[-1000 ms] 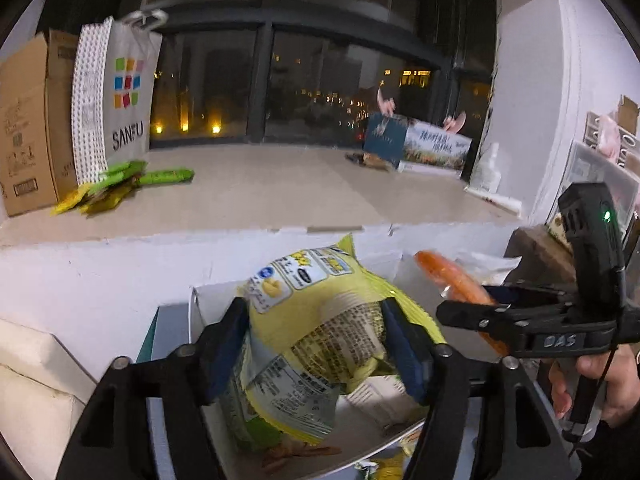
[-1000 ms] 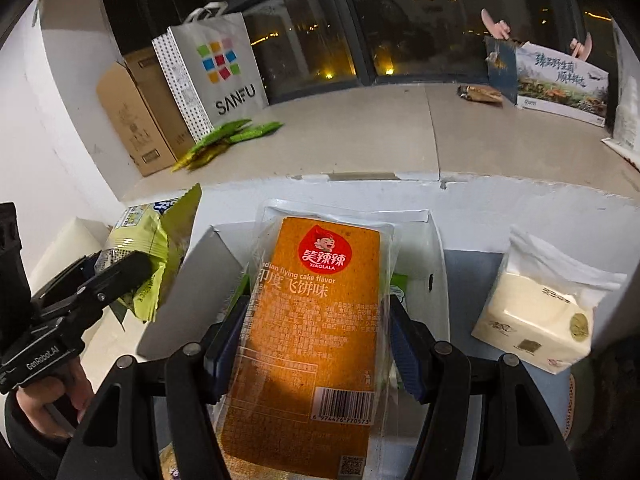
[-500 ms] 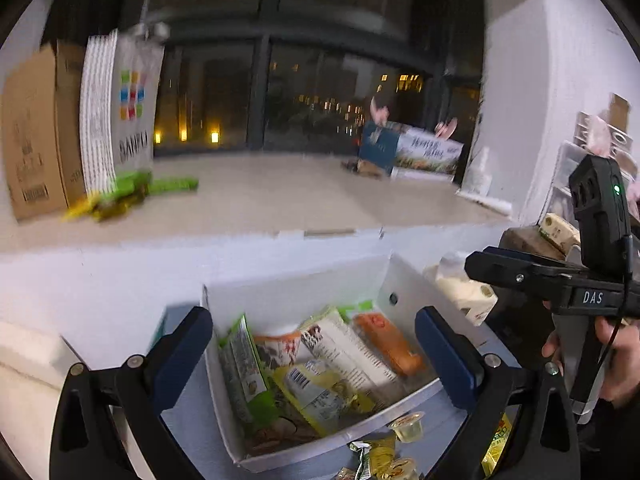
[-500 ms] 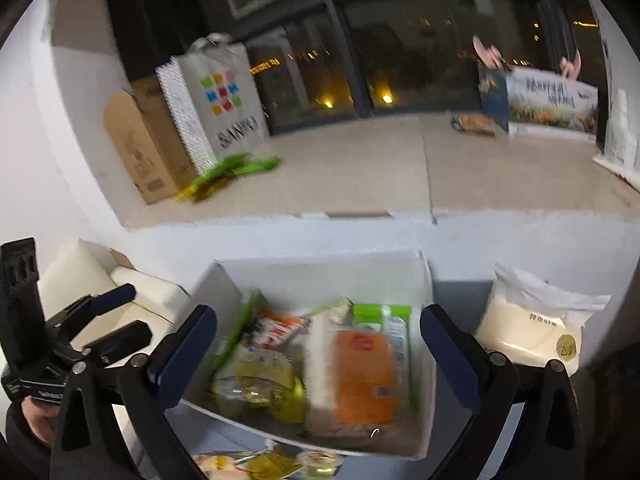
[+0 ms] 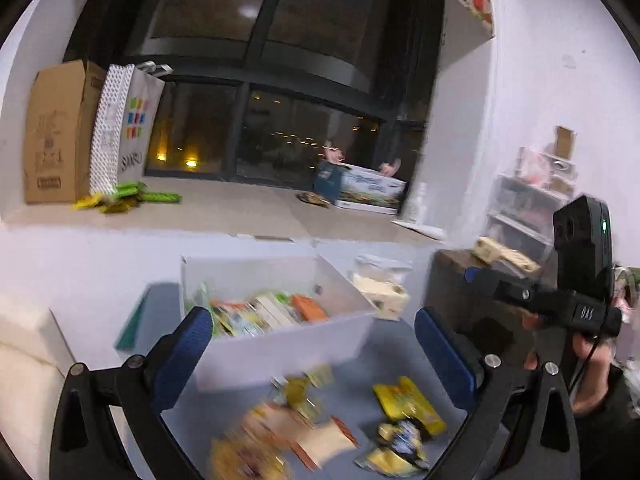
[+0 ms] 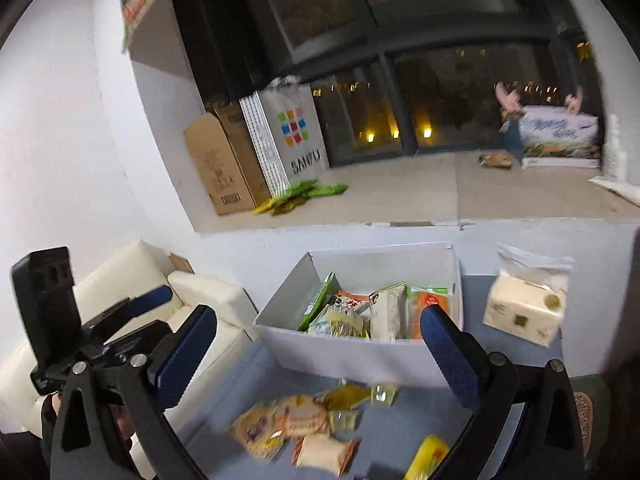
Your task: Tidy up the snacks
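Both grippers spread wide with nothing in them, left point(image 5: 312, 354) and right point(image 6: 318, 354); the white bin point(image 6: 360, 350) on the blue table point(image 6: 400, 424) is packed with snacks point(image 6: 360, 314). More loose packets point(image 6: 296, 424) lie scattered just in front of it; tissue pack point(image 6: 524, 312) sits beside the bin.

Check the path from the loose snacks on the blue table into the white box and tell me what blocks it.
Only the white box's own near wall stands between the loose snacks and its open top. Both grippers, right and left, are open and empty.
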A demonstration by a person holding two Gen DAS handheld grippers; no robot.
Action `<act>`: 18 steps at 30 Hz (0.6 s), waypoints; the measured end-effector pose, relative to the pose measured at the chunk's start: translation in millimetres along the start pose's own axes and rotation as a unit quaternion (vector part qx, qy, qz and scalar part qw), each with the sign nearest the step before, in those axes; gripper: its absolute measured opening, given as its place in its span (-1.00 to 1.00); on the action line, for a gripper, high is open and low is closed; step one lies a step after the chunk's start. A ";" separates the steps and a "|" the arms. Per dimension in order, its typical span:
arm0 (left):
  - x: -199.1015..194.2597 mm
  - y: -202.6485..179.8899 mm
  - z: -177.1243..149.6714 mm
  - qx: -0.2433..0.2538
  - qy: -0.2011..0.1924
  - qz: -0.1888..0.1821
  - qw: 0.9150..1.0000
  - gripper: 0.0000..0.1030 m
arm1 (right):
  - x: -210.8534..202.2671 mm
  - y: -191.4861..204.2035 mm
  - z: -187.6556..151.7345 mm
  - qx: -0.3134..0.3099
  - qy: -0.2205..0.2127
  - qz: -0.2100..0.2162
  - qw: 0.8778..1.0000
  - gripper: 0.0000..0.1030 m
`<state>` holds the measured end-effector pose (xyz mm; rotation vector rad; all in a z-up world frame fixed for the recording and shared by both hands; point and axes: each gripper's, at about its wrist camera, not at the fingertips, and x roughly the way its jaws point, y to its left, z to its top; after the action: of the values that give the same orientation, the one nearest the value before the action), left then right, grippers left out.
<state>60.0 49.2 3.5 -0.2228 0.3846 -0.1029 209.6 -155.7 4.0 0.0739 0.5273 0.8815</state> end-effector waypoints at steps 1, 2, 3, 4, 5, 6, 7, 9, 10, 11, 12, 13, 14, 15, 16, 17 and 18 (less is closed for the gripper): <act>-6.9 -3.9 -8.9 0.007 0.003 0.001 1.000 1.00 | -14.1 3.9 -9.6 -0.003 -0.010 -0.001 1.000 1.00; -12.1 -6.6 -15.5 0.011 0.004 0.006 1.000 1.00 | -31.2 8.8 -23.7 -0.011 -0.016 -0.012 1.000 1.00; -18.9 -10.7 -26.7 0.020 0.009 0.012 1.000 1.00 | -39.8 10.7 -30.5 -0.014 -0.019 -0.019 1.000 1.00; -23.4 -12.9 -35.4 0.024 0.014 0.015 1.000 1.00 | -55.9 14.4 -45.4 -0.019 -0.029 -0.035 0.999 1.00; -27.5 -14.1 -45.4 0.020 0.023 0.022 0.999 1.00 | -66.9 16.9 -57.5 -0.022 -0.035 -0.045 0.998 1.00; -30.5 -15.0 -53.4 0.017 0.032 0.025 0.999 1.00 | -73.8 16.8 -65.2 -0.021 -0.038 -0.047 0.998 1.00; -33.6 -16.4 -60.4 0.017 0.038 0.019 0.999 1.00 | -82.7 18.2 -77.1 -0.016 -0.040 -0.055 0.998 1.00; -38.9 -17.9 -73.5 0.012 0.040 0.007 0.999 1.00 | -95.4 19.3 -99.9 -0.012 -0.041 -0.080 0.996 1.00; -40.8 -18.8 -77.4 0.009 0.036 0.008 0.999 1.00 | -98.0 17.9 -109.5 -0.009 -0.036 -0.083 0.996 1.00; -40.6 -20.5 -79.9 0.009 0.039 0.005 0.999 1.00 | -97.3 15.4 -118.0 -0.008 -0.022 -0.082 0.996 1.00; -39.3 -22.7 -80.2 0.011 0.043 0.002 0.999 1.00 | -95.4 14.0 -122.6 -0.009 -0.009 -0.081 0.997 1.00; -38.3 -25.2 -80.5 0.014 0.044 0.004 0.999 1.00 | -94.2 11.6 -126.9 -0.011 0.001 -0.084 0.996 1.00; -38.0 -26.7 -79.9 0.015 0.043 0.006 0.999 1.00 | -94.3 9.3 -130.8 -0.013 0.005 -0.097 0.995 1.00; -37.6 -28.9 -79.1 0.018 0.041 0.006 0.999 1.00 | -94.9 8.0 -132.9 -0.014 0.006 -0.102 0.995 1.00; -37.3 -31.0 -78.7 0.020 0.041 0.003 0.999 1.00 | -95.3 6.1 -134.2 -0.014 0.007 -0.104 0.994 1.00; -37.9 -32.7 -78.7 0.022 0.040 0.003 0.999 1.00 | -94.5 3.4 -135.2 -0.009 0.007 -0.106 0.994 1.00; -38.3 -33.2 -77.3 0.025 0.039 0.004 0.999 1.00 | -94.8 0.5 -135.6 -0.004 0.008 -0.106 0.994 1.00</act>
<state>-6.8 7.3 -44.8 -0.1685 0.4600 -0.1126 96.6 -247.2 -75.2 0.0032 0.5356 0.6773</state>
